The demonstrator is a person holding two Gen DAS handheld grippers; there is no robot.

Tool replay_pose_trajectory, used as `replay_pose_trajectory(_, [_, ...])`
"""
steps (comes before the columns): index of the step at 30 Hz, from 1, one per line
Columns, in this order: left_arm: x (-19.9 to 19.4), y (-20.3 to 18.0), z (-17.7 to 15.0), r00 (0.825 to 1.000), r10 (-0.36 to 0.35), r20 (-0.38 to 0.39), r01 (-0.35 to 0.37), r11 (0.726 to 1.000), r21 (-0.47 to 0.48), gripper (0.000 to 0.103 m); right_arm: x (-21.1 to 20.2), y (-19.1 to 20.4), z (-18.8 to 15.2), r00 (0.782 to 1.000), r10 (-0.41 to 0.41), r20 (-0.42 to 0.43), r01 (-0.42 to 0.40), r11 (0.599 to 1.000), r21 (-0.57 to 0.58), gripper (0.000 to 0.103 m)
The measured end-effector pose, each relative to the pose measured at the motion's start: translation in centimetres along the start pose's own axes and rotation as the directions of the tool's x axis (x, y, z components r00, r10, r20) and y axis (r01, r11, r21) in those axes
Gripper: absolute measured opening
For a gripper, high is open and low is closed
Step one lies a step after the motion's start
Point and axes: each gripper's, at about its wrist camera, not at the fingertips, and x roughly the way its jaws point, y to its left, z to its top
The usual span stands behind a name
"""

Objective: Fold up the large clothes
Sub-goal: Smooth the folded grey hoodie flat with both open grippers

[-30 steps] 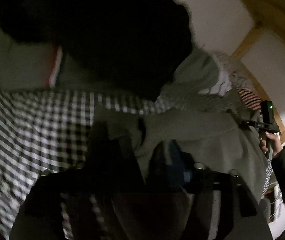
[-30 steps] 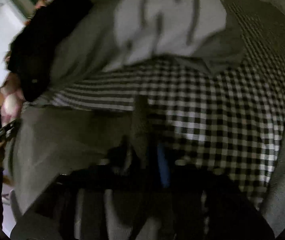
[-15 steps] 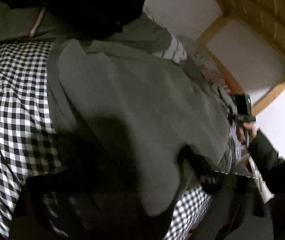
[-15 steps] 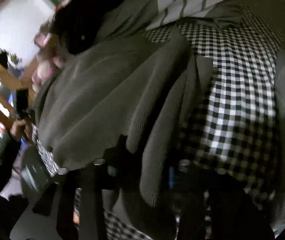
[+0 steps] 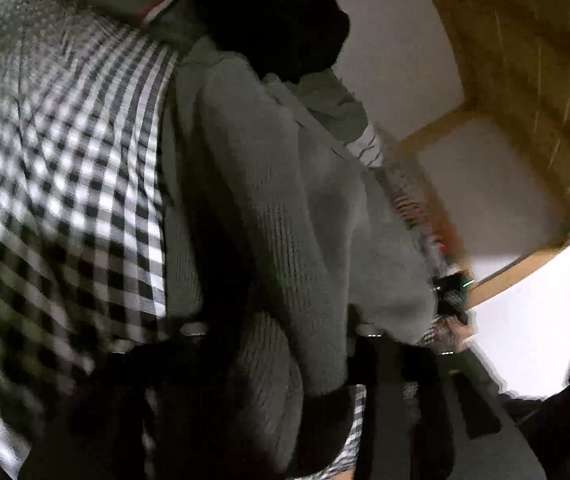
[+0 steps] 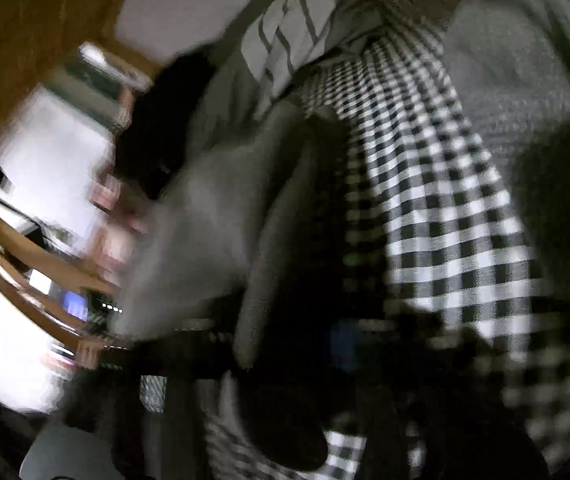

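Note:
A grey knit sweater (image 5: pixel 285 200) lies spread on a black-and-white checked sheet (image 5: pixel 85 180). A thick fold of its near edge hangs between the fingers of my left gripper (image 5: pixel 281 360). Its jaws are opening, and I see no pad pressing the knit. In the right wrist view the same sweater (image 6: pixel 213 220) runs down to my right gripper (image 6: pixel 325 340). Those jaws are opening wide, and a loose sleeve droops between them. Both views are dark and blurred. The right gripper's body (image 5: pixel 451 296), with a green light, shows at the sweater's far corner.
A black garment (image 5: pixel 277 12) is heaped at the far end of the bed, beside a striped cloth (image 6: pixel 285 32). A grey blanket (image 6: pixel 517 80) covers the sheet's right side. A wooden frame (image 5: pixel 525 60) and a white wall stand behind.
Both grippers have come nearer to the bed's front edge and rolled. The sweater has come along and now lies stretched over the sheet, its edge folds still between the fingers.

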Motion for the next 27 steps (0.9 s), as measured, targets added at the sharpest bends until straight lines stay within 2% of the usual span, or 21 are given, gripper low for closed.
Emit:
replay_pose_trajectory(1, [-1.0,-1.0,0.2,0.999,0.039,0.033,-0.040,0.998,0.039,0.060,-0.7,0.8,0.1,0.998,-0.063,0.022,0.064,0.997,-0.031,0.077])
replay_pose_trajectory(2, [-1.8,-1.9,0.4,0.996,0.061,0.065,-0.065,0.996,0.060,0.076,-2.3,2.2,0.3,0.990,-0.124,0.073,0.130,0.988,-0.086,0.083])
replay_pose_trajectory(3, [-3.7,-3.2,0.7,0.986,0.094,0.137,-0.106,0.991,0.084,0.083,-3.6,3.4,0.5,0.971,-0.201,0.127,0.217,0.968,-0.129,0.098])
replay_pose_trajectory(4, [-3.9,-4.2,0.7,0.980,0.105,0.167,-0.123,0.987,0.101,0.090,-4.7,4.5,0.3,0.950,-0.257,0.176,0.286,0.944,-0.165,0.100])
replay_pose_trajectory(5, [-4.3,-5.4,0.7,0.978,0.101,0.184,-0.126,0.984,0.126,0.090,-5.2,5.7,0.0,0.951,-0.260,0.169,0.295,0.928,-0.230,0.100])
replay_pose_trajectory(6, [-4.0,-6.7,0.4,0.981,0.086,0.172,-0.114,0.981,0.158,0.091,-4.4,6.3,-0.2,0.960,-0.261,0.102,0.279,0.921,-0.273,0.100])
replay_pose_trajectory(7, [-3.2,-8.0,-0.2,0.986,0.076,0.150,-0.104,0.977,0.187,0.091,-3.1,6.4,-0.8,0.958,-0.287,0.020,0.279,0.913,-0.298,0.100])
replay_pose_trajectory(8, [-2.0,-9.2,-1.1,0.990,0.064,0.127,-0.090,0.972,0.217,0.092,-1.1,6.1,-1.7,0.941,-0.331,-0.065,0.298,0.906,-0.300,0.100])
replay_pose_trajectory(9, [-0.8,-9.9,-1.5,0.992,0.066,0.106,-0.090,0.967,0.238,0.092,0.5,5.8,-2.5,0.941,-0.318,-0.117,0.272,0.915,-0.299,0.098])
replay_pose_trajectory(10, [0.8,-10.8,-2.2,0.989,0.110,0.102,-0.134,0.953,0.273,0.092,1.4,5.8,-3.0,0.953,-0.272,-0.137,0.224,0.930,-0.292,0.080])
replay_pose_trajectory(11, [2.2,-11.5,-2.6,0.981,0.161,0.111,-0.188,0.933,0.306,0.092,2.3,5.4,-3.8,0.974,-0.177,-0.141,0.137,0.958,-0.253,0.075])
replay_pose_trajectory(12, [4.1,-12.0,-3.0,0.975,0.197,0.107,-0.222,0.919,0.327,0.092,2.5,5.3,-4.1,0.978,-0.178,-0.110,0.148,0.960,-0.239,0.070])
replay_pose_trajectory(13, [4.7,-12.3,-3.2,0.970,0.209,0.122,-0.238,0.914,0.330,0.092,2.2,5.1,-4.3,0.983,-0.164,-0.082,0.141,0.962,-0.234,0.049])
replay_pose_trajectory(14, [4.9,-12.9,-3.5,0.966,0.211,0.150,-0.250,0.908,0.335,0.092,1.2,4.5,-4.5,0.993,-0.110,-0.051,0.098,0.976,-0.193,0.038])
replay_pose_trajectory(15, [5.2,-13.4,-3.6,0.966,0.190,0.174,-0.240,0.910,0.338,0.092,0.3,3.6,-4.6,0.998,-0.060,-0.029,0.055,0.986,-0.158,0.032])
replay_pose_trajectory(16, [5.8,-13.9,-3.5,0.964,0.193,0.181,-0.246,0.905,0.348,0.092,-0.5,3.1,-4.9,1.000,-0.025,-0.002,0.024,0.990,-0.139,0.029])
replay_pose_trajectory(18, [7.4,-14.4,-3.2,0.944,0.259,0.203,-0.319,0.871,0.374,0.092,-2.1,2.3,-5.5,0.998,0.022,0.055,-0.015,0.993,-0.120,0.027])
replay_pose_trajectory(21, [9.7,-12.1,-2.6,0.912,0.374,0.168,-0.410,0.846,0.340,0.088,-3.2,1.1,-5.6,0.985,0.093,0.143,-0.084,0.994,-0.066,0.026])
replay_pose_trajectory(24, [8.6,-11.2,-3.4,0.919,0.349,0.185,-0.394,0.840,0.373,0.081,-3.0,-2.9,-5.9,0.968,0.152,0.201,-0.171,0.982,0.081,0.025])
replay_pose_trajectory(26, [7.8,-10.8,-3.3,0.924,0.343,0.167,-0.381,0.850,0.365,0.070,-1.9,-4.4,-6.8,0.959,0.183,0.215,-0.220,0.962,0.164,0.026])
replay_pose_trajectory(27, [7.4,-10.6,-3.0,0.930,0.338,0.147,-0.368,0.862,0.347,0.069,-1.8,-4.5,-6.9,0.959,0.195,0.204,-0.230,0.959,0.167,0.029])
